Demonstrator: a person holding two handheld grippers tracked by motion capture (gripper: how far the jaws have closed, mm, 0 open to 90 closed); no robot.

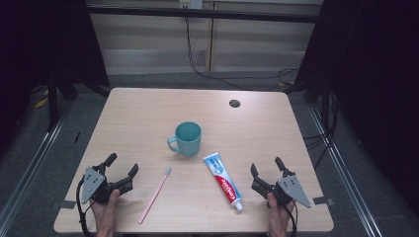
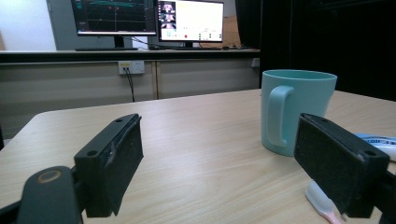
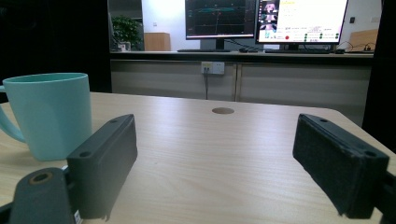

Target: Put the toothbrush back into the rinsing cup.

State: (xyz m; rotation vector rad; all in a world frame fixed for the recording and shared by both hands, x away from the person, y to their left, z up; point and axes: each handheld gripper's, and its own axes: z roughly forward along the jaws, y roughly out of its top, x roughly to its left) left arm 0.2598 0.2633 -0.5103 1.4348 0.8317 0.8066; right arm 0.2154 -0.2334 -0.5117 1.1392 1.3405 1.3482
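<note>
On the pale wooden counter [image 1: 148,108] both claws stand apart and empty, the left claw [image 1: 121,167] just left of the slim pink plastic toothbrush [image 1: 154,195], whose long axis runs away from the person, the right claw [image 1: 267,168] beside the white-and-red toothpaste tube [image 1: 223,180].

1. Ahead of my claws runs a long pale wood-panelled cabinet [image 3: 243,79] with a white wall socket [image 3: 212,68].
2. Two lit monitors [image 3: 266,21] stand on it.
3. Grey carpet floor [image 1: 74,128] flanks the light wooden table [image 1: 148,113]; black curtains [image 1: 375,74] hang at both sides.
</note>
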